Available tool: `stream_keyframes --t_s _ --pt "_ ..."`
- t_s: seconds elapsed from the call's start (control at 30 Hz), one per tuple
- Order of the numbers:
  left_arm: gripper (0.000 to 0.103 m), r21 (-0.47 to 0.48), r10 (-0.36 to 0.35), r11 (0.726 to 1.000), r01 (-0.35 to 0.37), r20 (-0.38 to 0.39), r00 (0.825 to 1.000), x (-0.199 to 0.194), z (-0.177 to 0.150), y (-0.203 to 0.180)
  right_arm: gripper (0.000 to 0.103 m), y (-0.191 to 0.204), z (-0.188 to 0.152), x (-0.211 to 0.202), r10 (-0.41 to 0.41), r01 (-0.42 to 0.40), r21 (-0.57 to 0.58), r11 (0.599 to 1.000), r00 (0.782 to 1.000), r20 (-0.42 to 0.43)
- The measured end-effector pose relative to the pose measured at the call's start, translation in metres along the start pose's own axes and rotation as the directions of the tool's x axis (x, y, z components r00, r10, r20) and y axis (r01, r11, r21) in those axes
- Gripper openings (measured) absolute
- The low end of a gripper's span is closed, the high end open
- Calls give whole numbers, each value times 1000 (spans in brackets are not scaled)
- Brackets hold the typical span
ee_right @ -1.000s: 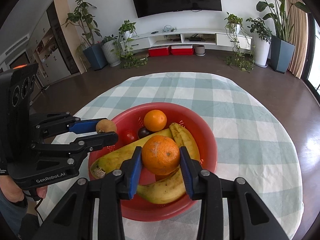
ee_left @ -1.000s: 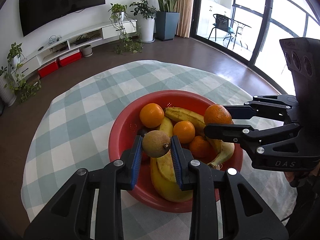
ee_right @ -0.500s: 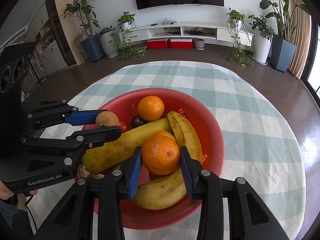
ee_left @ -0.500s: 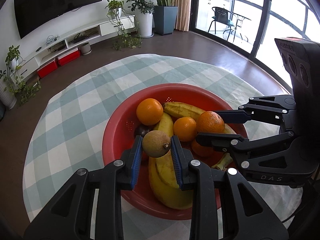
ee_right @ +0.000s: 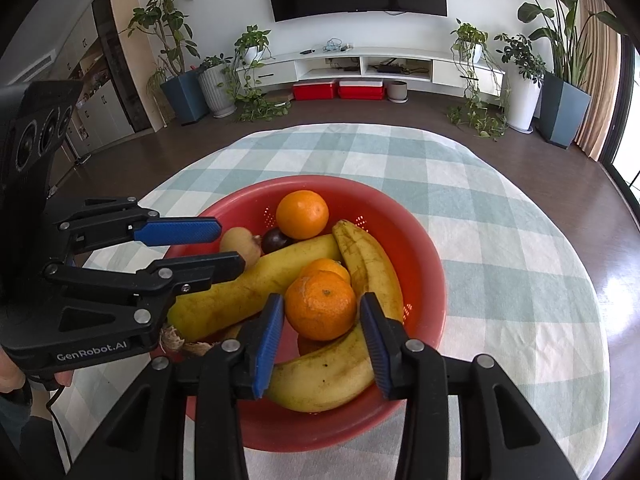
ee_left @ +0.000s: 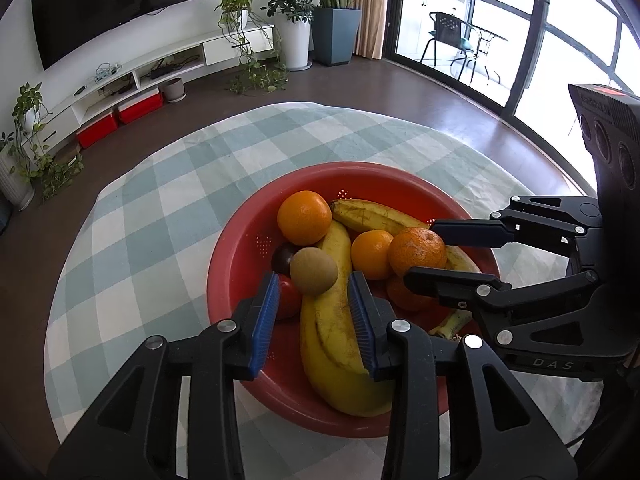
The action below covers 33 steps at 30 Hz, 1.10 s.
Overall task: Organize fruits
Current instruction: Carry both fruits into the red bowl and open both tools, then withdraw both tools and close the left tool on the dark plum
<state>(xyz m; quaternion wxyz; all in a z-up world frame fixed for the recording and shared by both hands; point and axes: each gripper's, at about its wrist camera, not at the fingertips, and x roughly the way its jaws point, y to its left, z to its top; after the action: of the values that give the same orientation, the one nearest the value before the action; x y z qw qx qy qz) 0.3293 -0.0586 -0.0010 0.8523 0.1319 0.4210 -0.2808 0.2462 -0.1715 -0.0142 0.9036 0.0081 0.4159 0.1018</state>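
A red colander bowl on the checked cloth holds bananas, oranges, a dark plum and a red fruit. My left gripper hangs over the bowl's near side with its jaws opening. The brown kiwi lies between its blue pads on a banana, with a gap at each side. My right gripper is also opening. Its orange sits between the pads on the fruit pile, clear of both. In the right wrist view the left gripper reaches in from the left, the kiwi between its fingers.
The round table's checked cloth spreads around the bowl, with dark floor beyond its edge. A TV wall, a low white shelf and potted plants stand far back. A person's hand holds the left gripper at the lower left.
Both pairs of jaws have spread apart. The kiwi has left the left pads and the orange the right pads; each now rests lower on the fruit in the bowl.
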Motion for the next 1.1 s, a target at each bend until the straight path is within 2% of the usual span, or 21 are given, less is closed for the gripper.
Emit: stream_keyframes --t_s 0.07,0.13,0.17,0.23,0.33,0.4,0.5,0.63,0.8,1.0,1.1 --pt "39 -9 4 1000 -4 2 1000 -1 -1 2 48 -1 -2 -2 4 -4 4 1000 1000 4" --pt "49 -11 12 1000 -12 7 1000 -5 -3 2 51 -2 -4 -6 1 -1 12 1000 1000 7" --pt "53 -11 14 1000 -13 13 1000 -8 -4 1 56 -3 -5 -8 2 -2 19 1000 1000 9" --pt "68 -2 21 1000 -21 31 999 -16 -7 -2 64 -5 -8 -15 -1 0 37 999 1000 19" --pt "73 -11 54 998 -54 60 997 -31 -15 -4 78 -11 -15 -31 1 -5 66 998 999 47" --pt "84 -29 44 999 -42 89 995 -44 -21 -5 79 -15 -21 -44 1 -6 76 997 998 70" --pt "89 -44 46 998 -41 119 992 -66 -34 -11 82 -24 -33 -62 1 -11 113 993 996 90" --pt "90 -51 44 998 -37 146 988 -93 -57 -25 88 -32 -56 -86 0 -19 165 986 993 119" --pt "95 -68 20 998 -9 168 986 -120 -96 -50 91 -39 -88 -104 29 -58 235 970 992 125" --pt "95 -55 -14 998 21 124 992 -136 -149 -96 91 -35 -128 -111 83 -114 306 945 990 113" --pt "95 -65 -17 998 22 87 996 -137 -176 -119 91 -31 -143 -104 94 -112 322 940 993 73"
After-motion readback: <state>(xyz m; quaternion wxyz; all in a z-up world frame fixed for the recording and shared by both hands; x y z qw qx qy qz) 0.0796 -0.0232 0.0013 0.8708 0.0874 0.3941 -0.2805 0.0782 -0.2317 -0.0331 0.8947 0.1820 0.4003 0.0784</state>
